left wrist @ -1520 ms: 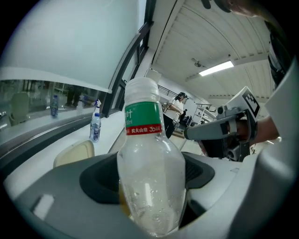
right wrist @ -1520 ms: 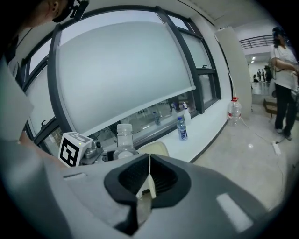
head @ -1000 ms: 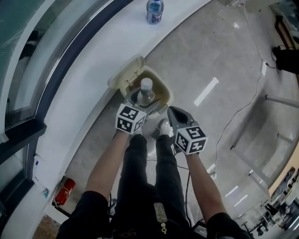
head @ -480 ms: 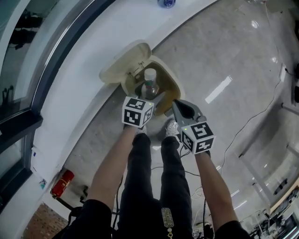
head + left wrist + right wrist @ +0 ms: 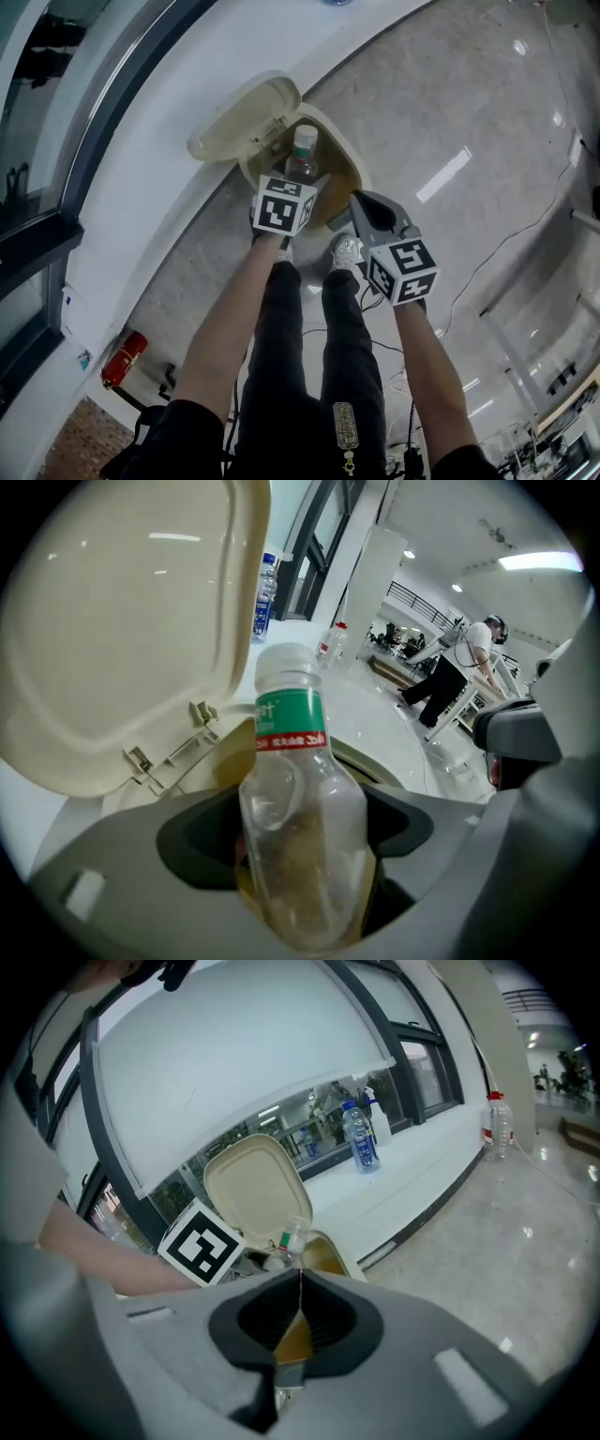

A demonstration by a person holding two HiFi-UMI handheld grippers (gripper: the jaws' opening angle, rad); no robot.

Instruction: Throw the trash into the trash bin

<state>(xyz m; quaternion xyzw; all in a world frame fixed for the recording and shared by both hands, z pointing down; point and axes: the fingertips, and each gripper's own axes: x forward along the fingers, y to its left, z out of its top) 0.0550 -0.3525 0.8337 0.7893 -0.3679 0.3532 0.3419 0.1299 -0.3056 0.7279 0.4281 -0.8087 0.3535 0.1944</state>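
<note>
A clear plastic bottle (image 5: 302, 155) with a white cap and a green label stands neck-up between the jaws of my left gripper (image 5: 300, 178). It hangs over the mouth of the beige trash bin (image 5: 352, 178), whose lid (image 5: 239, 120) is flipped back. In the left gripper view the bottle (image 5: 300, 836) fills the gap of the left gripper (image 5: 300, 855); the pads touch its sides while the jaws are opening. My right gripper (image 5: 361, 202) hovers at the bin's near right rim, shut and empty, its pads (image 5: 298, 1283) meeting in a line.
The bin stands against a white sill below tall windows. Water bottles (image 5: 359, 1138) stand on that sill and another one (image 5: 496, 1110) on the floor. A red extinguisher (image 5: 122, 359) lies lower left. Shoes (image 5: 345, 251) are just behind the bin. A person (image 5: 450, 672) works far off.
Both grippers have sunk toward the bin. The left one has tipped downward and carried the bottle lower, right over the bin's mouth.
</note>
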